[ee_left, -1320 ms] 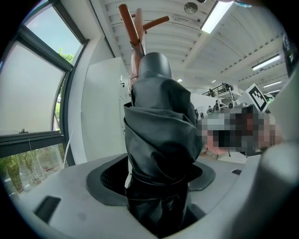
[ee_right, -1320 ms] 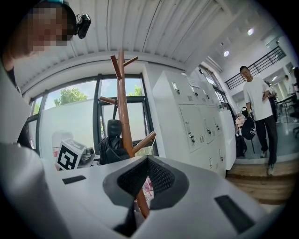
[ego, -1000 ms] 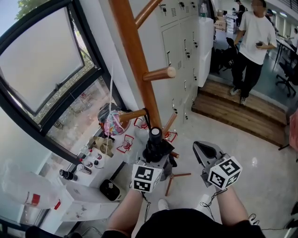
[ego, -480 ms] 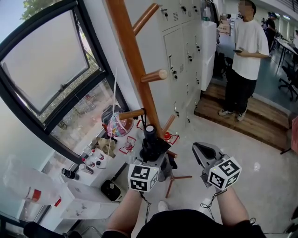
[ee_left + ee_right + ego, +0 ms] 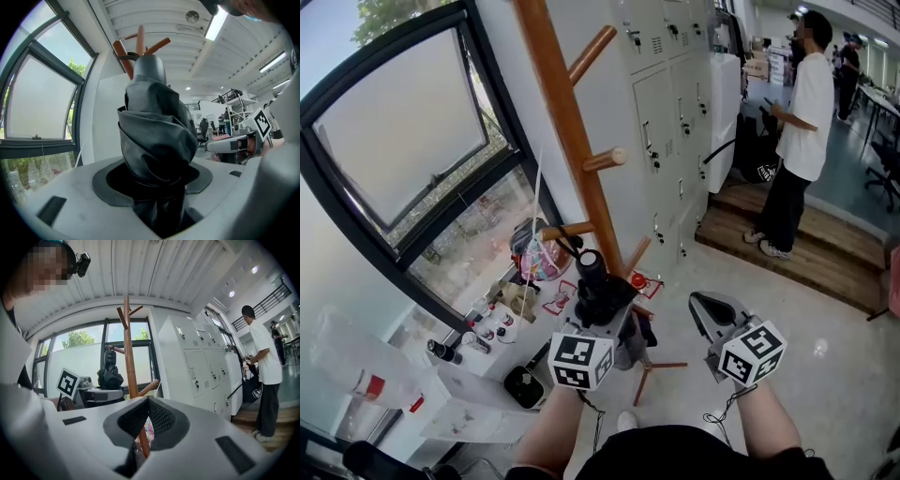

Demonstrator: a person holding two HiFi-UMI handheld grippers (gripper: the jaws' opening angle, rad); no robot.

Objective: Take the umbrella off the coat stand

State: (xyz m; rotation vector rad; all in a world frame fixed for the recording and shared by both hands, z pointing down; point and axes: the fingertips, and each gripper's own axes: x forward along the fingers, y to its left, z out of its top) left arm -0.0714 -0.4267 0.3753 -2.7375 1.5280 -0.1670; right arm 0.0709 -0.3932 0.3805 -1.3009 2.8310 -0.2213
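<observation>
Beside the window and coat stand (image 5: 563, 112), left gripper (image 5: 602, 306) pinches the folded umbrella (image 5: 154, 136), lower end hidden; right gripper (image 5: 699, 303) pressed together.

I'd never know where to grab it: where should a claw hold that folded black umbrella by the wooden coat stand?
Probably around the bunched middle of the folded black fabric umbrella, coming in level from the side away from the wooden coat stand. It stands upright and its soft folds fill the jaws; the left claw grips it there.
</observation>
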